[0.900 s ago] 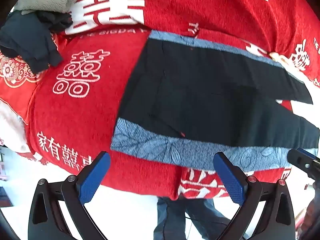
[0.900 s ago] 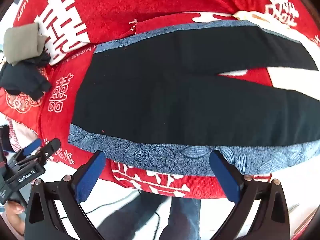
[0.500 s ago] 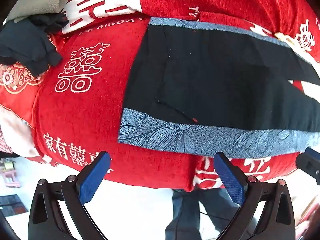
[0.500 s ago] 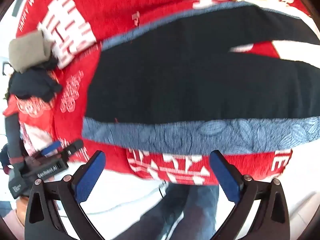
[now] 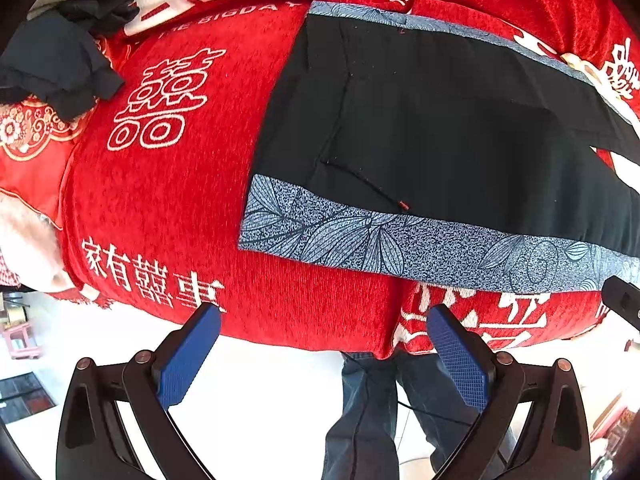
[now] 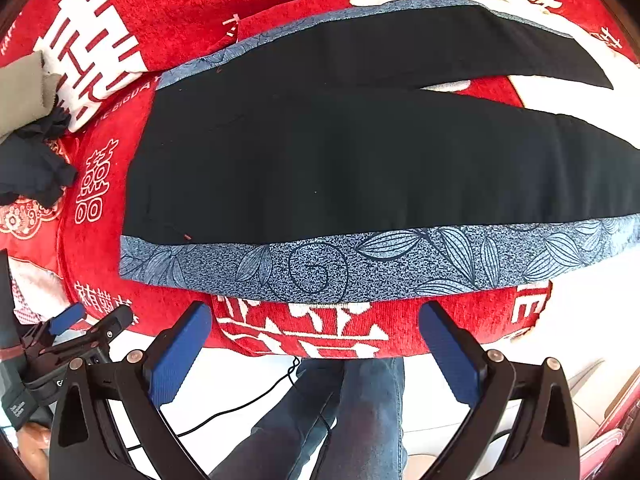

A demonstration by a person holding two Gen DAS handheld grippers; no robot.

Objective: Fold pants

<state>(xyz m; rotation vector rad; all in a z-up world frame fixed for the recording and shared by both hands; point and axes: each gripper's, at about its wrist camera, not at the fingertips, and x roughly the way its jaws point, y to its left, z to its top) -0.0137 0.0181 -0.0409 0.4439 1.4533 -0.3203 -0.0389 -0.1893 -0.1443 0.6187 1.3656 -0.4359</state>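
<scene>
Black pants (image 6: 360, 160) lie lengthwise, waist left, legs pointing right.

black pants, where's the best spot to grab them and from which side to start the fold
Probably the near blue leaf-print side stripe: the black pants lie flat with that edge closest to both open grippers, left gripper toward the waist corner, right gripper farther along the leg, coming in from the near table edge.

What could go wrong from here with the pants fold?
1. Both tongs, left tongs and right tongs, are open and off the pants, near the blue patterned side band; pinching might catch the red blanket too.
2. The legs lie splayed apart, so folding may leave them misaligned.
</scene>
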